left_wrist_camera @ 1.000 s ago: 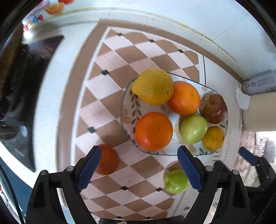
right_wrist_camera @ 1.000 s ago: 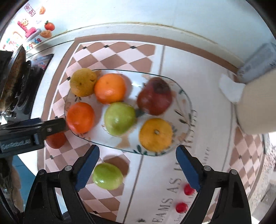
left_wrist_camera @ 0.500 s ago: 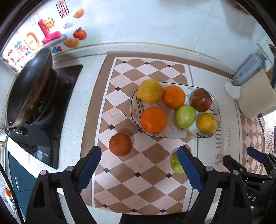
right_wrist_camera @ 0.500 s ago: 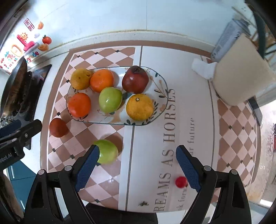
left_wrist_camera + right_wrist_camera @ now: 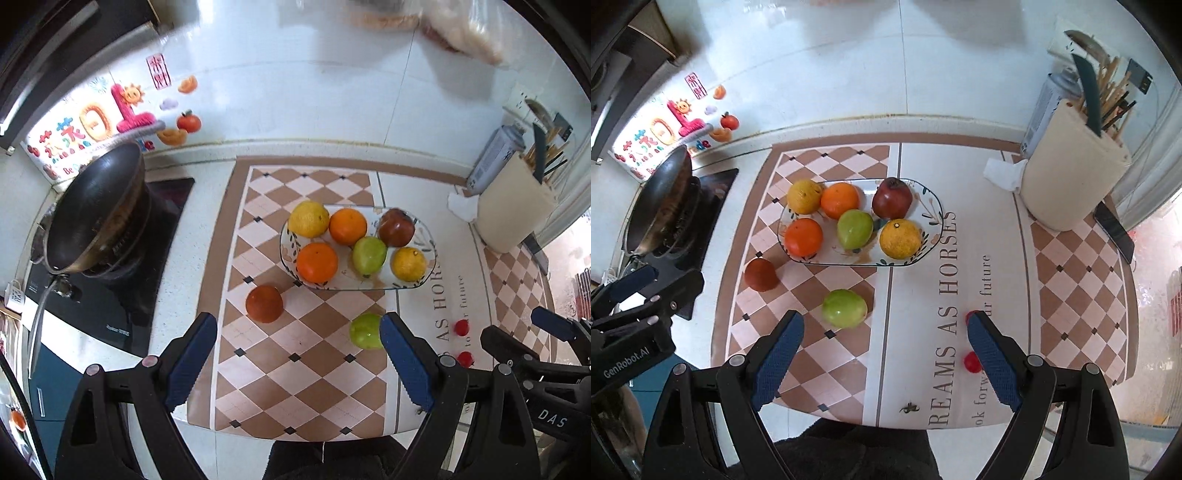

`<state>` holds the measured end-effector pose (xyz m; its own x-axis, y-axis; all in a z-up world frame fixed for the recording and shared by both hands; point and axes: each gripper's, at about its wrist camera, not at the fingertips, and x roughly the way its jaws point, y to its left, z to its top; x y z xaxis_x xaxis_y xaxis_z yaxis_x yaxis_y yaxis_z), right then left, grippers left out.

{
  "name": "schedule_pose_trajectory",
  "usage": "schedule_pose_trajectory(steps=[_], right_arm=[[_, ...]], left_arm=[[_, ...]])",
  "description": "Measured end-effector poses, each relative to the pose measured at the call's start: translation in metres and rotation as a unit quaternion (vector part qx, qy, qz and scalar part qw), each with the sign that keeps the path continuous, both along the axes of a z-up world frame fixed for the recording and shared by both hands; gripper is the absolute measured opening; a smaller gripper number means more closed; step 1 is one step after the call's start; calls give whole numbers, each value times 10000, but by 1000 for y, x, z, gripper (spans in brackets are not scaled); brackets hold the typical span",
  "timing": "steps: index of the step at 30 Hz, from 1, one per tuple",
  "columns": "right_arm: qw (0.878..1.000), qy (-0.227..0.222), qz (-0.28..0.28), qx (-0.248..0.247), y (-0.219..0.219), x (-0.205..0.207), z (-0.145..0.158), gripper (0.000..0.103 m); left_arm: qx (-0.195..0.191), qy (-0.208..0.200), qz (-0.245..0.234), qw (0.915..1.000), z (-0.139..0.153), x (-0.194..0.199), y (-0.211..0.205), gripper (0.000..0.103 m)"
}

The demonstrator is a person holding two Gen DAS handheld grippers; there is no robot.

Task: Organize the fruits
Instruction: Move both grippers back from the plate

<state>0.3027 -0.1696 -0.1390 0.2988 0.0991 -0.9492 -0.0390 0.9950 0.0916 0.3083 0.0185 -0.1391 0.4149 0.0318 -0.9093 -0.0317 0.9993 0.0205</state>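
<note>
High above the counter (image 5: 979, 177), both tongs point steeply down. Left tongs (image 5: 299, 356) gape wide, blue ribbed pads (image 5: 190, 363) holding nothing; right tongs (image 5: 884, 360) are just as wide and just as empty. Below sits the oval glass plate (image 5: 929, 201) with its leaf-print rim, carrying six round fruits: a dimpled yellow citrus (image 5: 804, 196), two glossy oranges (image 5: 840, 200), a green apple (image 5: 854, 229), a dark red apple (image 5: 892, 198) and a yellow-orange citrus (image 5: 900, 238). Off the plate, on the checked mat (image 5: 831, 373), rest a smooth loose green apple (image 5: 844, 308) and a reddish-brown fruit (image 5: 761, 274), well apart.
</note>
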Motion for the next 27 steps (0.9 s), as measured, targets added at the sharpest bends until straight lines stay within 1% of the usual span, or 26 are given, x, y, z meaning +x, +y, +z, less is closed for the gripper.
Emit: schedule_pose_trajectory(steps=[3,10,15,18,21,22,24,26,27], right_arm=[[9999,-128,-7,31,-1,-8,14,92],[9992,-362,-77,134,-5,-19,41,92],[9990,-393,-142,160,-5,-19,44,92],[9991,-313,-192,227,-4,-16,35,92],[9993,-201,-186,268,-2,-9,18,92],[9992,-189,-169,305,-1,-5,10,92],[9989,-147,-160,409,1,0,-5,92],[9979,85,-139,628,5,10,-33,92],[9975,155,-140,679,6,14,-42,92]], left_arm=[[18,-136,-3,9999,11,-8,-1,90],[-54,-249,-26,9997,24,-17,1,90],[5,-344,4,9994,26,-19,-1,90],[-21,-291,57,9996,20,-17,0,90],[-16,-149,127,9998,9,-9,5,90],[23,-89,148,9998,3,-4,7,91],[173,-1,199,9997,-8,3,12,98],[313,88,290,9991,-20,11,19,98],[385,213,357,9984,-31,18,26,98]])
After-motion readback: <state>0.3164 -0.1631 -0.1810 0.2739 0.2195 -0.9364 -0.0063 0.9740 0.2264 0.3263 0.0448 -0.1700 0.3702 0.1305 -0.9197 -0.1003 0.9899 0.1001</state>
